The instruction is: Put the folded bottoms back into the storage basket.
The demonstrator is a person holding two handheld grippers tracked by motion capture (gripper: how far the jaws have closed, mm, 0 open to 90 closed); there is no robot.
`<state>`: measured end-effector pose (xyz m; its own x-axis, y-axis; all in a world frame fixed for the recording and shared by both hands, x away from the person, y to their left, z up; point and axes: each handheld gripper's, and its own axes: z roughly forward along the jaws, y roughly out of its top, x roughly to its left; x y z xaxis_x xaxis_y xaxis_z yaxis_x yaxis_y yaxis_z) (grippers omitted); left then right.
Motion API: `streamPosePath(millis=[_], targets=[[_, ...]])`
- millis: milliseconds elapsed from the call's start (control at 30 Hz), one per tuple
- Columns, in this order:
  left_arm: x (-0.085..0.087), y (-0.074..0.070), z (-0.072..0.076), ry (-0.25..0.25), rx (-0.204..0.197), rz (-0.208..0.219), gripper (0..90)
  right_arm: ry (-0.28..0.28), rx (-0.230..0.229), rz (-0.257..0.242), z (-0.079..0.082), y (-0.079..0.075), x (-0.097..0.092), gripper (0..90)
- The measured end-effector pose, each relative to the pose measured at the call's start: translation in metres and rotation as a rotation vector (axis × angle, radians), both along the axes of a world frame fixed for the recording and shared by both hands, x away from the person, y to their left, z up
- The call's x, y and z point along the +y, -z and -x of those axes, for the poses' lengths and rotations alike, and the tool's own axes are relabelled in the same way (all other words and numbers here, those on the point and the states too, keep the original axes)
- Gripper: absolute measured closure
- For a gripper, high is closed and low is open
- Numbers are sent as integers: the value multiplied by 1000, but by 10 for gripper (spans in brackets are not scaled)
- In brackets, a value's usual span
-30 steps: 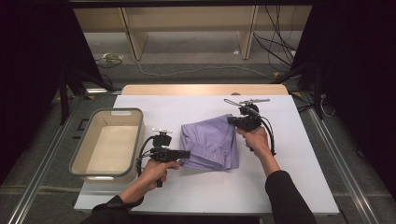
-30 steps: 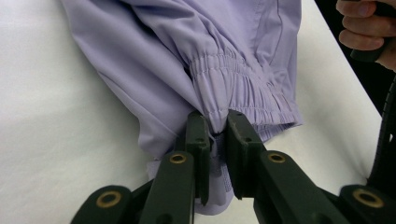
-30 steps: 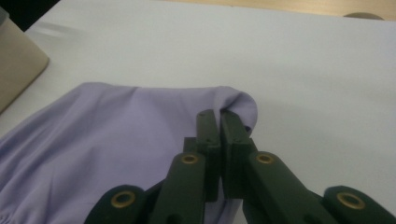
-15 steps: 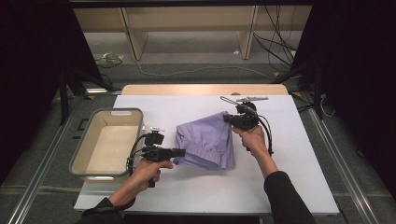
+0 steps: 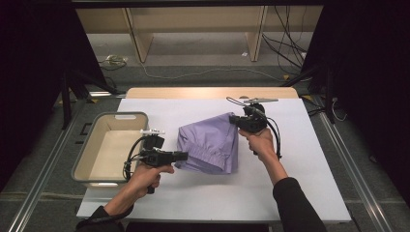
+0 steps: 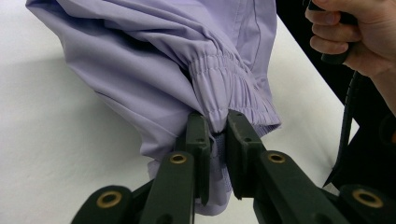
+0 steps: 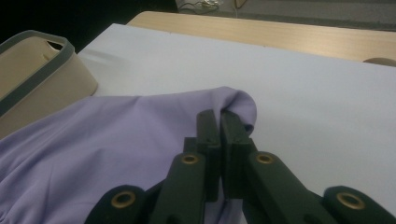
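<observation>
A folded lilac fabric garment with an elastic cuff (image 5: 210, 145) lies mid-table on the white cloth-covered table (image 5: 300, 193). The left gripper (image 6: 217, 140) clamps its cuff at eight o'clock; the right gripper (image 7: 220, 122) pinches its corner at two o'clock. A beige plastic bin with grey rim (image 5: 84, 159) sits at nine o'clock.

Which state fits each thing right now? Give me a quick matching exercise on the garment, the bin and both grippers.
Things:
1. left gripper
2. right gripper
3. bin
4. purple garment

States:
A. clamped on an elastic band
B. held at two edges
C. pinching a smooth fabric corner
D. sitting at the left of the table

Pairs: 1-A, 2-C, 3-D, 4-B
</observation>
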<state>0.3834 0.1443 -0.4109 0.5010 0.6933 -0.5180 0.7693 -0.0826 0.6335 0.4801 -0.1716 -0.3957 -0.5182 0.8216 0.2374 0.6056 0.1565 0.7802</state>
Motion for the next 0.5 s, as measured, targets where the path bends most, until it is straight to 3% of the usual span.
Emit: streamPosePath(millis=[500], targets=[[19,-19,10,-9,-57,4,803,-27,-32,-43,7,-16,15,885]])
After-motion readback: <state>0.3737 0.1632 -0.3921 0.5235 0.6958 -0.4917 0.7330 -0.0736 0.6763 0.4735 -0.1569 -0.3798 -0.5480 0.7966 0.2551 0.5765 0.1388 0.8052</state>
